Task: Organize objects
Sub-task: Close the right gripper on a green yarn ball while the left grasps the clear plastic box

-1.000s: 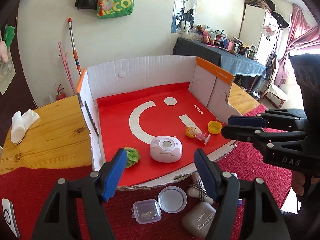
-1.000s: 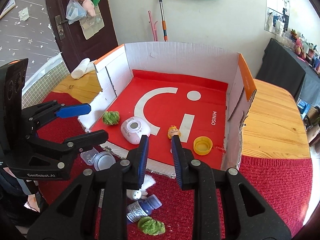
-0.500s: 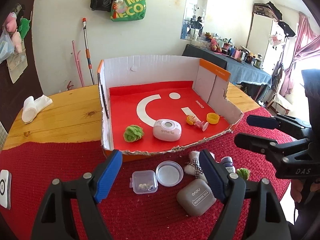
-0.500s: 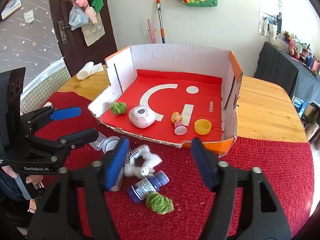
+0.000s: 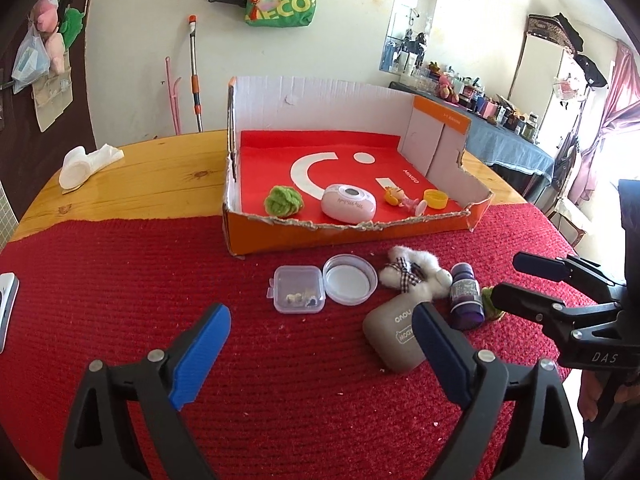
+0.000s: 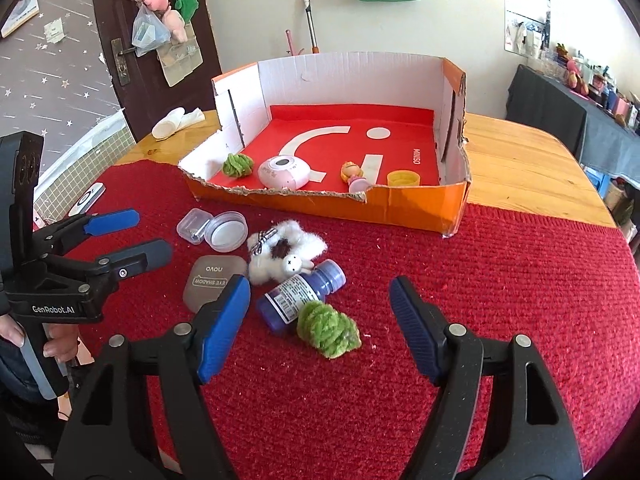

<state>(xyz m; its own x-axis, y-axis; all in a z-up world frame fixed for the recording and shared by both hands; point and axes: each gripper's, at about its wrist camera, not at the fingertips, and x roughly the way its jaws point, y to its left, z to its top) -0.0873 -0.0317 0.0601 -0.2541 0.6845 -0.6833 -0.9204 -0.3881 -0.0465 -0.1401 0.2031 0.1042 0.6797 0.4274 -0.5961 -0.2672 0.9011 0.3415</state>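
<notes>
A low, open-fronted cardboard box with a red floor (image 6: 416, 204) sat on a wooden counter (image 6: 520, 152) partly covered by a red woven mat (image 6: 500, 280). Inside the box lay a green yarn ball (image 6: 237, 165), a pink oval gadget (image 6: 284, 172), a small doll figure (image 6: 353, 176) and a yellow cap (image 6: 403, 178). On the mat before it were a clear plastic case (image 5: 297, 289), a round clear lid (image 5: 350, 285), a white fluffy toy (image 6: 282, 252), a grey eyeshadow compact (image 6: 214, 280), a purple bottle (image 6: 300, 296) and a second green yarn ball (image 6: 328, 330). The left gripper (image 5: 320, 356) was spreading its fingers, empty; the right gripper (image 6: 320, 324) stood released above the second yarn ball, not touching it.
</notes>
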